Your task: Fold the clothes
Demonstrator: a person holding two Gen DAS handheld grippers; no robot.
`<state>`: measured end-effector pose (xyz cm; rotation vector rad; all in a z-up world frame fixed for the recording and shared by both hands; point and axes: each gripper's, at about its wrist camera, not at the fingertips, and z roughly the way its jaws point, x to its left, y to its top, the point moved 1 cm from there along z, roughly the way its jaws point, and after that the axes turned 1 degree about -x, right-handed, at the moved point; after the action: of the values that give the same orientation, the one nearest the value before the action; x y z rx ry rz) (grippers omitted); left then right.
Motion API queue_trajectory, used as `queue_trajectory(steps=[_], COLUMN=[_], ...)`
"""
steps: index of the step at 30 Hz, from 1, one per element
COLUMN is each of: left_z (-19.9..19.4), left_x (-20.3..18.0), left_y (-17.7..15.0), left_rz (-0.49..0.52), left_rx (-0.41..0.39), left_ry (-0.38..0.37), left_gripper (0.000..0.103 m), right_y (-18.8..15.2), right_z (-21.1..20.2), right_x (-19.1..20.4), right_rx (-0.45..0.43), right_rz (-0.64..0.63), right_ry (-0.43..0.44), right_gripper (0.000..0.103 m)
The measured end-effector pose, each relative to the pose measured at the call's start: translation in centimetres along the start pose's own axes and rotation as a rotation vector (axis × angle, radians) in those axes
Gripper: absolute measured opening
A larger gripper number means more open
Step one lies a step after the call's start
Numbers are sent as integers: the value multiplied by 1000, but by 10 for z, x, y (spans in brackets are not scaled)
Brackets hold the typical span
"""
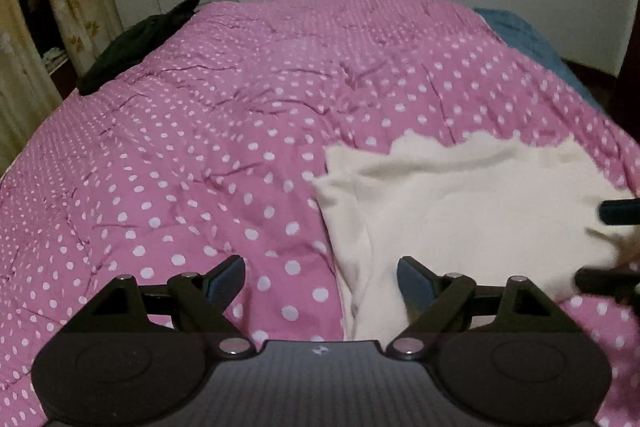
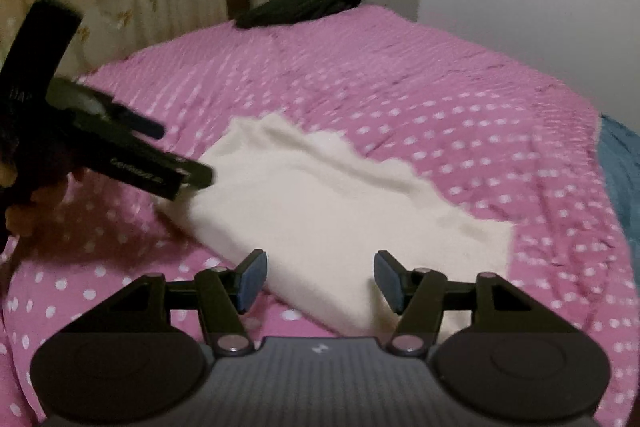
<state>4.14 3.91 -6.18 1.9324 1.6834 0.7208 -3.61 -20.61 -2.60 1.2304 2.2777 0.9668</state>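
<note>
A black garment (image 1: 136,47) lies at the far left corner of the pink dotted quilt (image 1: 200,155). Right of the quilt's middle, toward its near edge, rests the folded cream garment (image 1: 460,203). The left gripper (image 1: 320,281) hangs over the cream garment's left edge, jaws wide apart and empty. The right gripper (image 2: 320,277) hovers above its near edge, jaws apart, seemingly gripping nothing, though the picture is blurred. A blue blanket (image 1: 520,31) borders the quilt's right side.
</note>
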Motion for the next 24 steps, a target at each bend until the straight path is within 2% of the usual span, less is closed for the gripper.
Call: queue_trajectory(steps=[5, 10, 18, 19, 20, 24], left_z=[8, 21, 31, 31, 30, 29], left_x=[9, 13, 30, 31, 33, 41], left_y=[9, 10, 9, 9, 9, 8], left_rz=[-66, -96, -173, -180, -185, -202], left_rx=[11, 37, 74, 72, 69, 68], left_ry=[-31, -11, -49, -52, -50, -48], left_gripper=[86, 86, 87, 87, 87, 87], right_y=[0, -8, -27, -28, -28, -25], right_z=[-12, -2, 26, 28, 29, 29], right_x=[-39, -79, -110, -110, -109, -104], right_rx=[-18, -7, 26, 27, 28, 27], right_rz=[94, 203, 372, 381, 380, 364], right_ry=[-78, -137, -74, -69, -64, -43], right_gripper=[61, 61, 59, 57, 48, 37])
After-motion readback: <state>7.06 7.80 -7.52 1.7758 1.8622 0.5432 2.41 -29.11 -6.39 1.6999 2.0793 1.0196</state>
